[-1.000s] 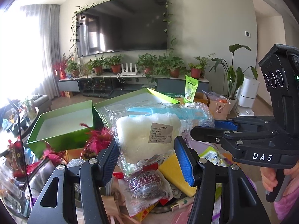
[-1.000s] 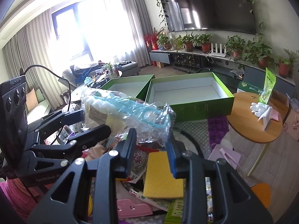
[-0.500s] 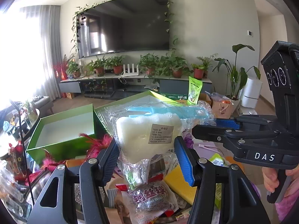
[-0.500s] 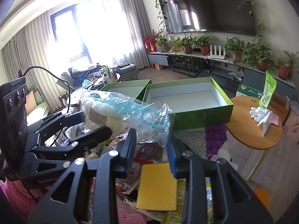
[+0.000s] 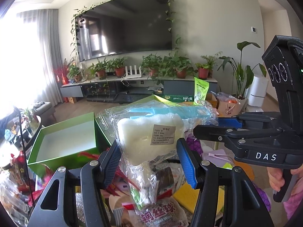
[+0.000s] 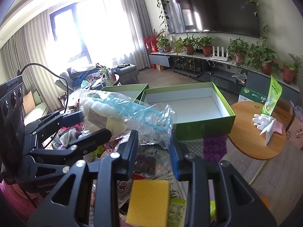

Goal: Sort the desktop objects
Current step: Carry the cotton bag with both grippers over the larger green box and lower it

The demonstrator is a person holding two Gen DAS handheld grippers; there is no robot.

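Desk (image 6: 214, 143): crowded with loose items under both hand-held grippers; purple patterned cloth shows at its far edge.
Right green box (image 6: 223, 102): large, open, white inside, nothing in it; sits at the far side of the desk, beyond the pile.
Left green box (image 5: 62, 132): open, white inside, also holding nothing; just beside the other box.
Bagged sponge brush (image 5: 151, 132): white sponge head with a paper label and a light-blue handle, all in clear crinkled plastic; held in the air above the pile, in front of the boxes.
Left hand-held gripper (image 5: 149, 162): fingers either side of the bag's lower part; the left pad touches the wrap, while the right pad shows a gap, so whether it clamps, I cannot tell.
Right hand-held gripper (image 6: 153, 149): fingers bracket the handle end of the bag; blue pads sit at the plastic, but firm closure cannot be told from either view.
Yellow sponge (image 6: 149, 200): flat on the pile, near the right gripper's base.
Steel-wool packet (image 5: 161, 213): lies below the lifted bag.
Step in hand (judgement): transport, with the bagged brush lifted clear of the pile and carried between both grippers.
Next move (judgement): carry forward over a box rim, lower inside, then release; slippery wrap may slide.
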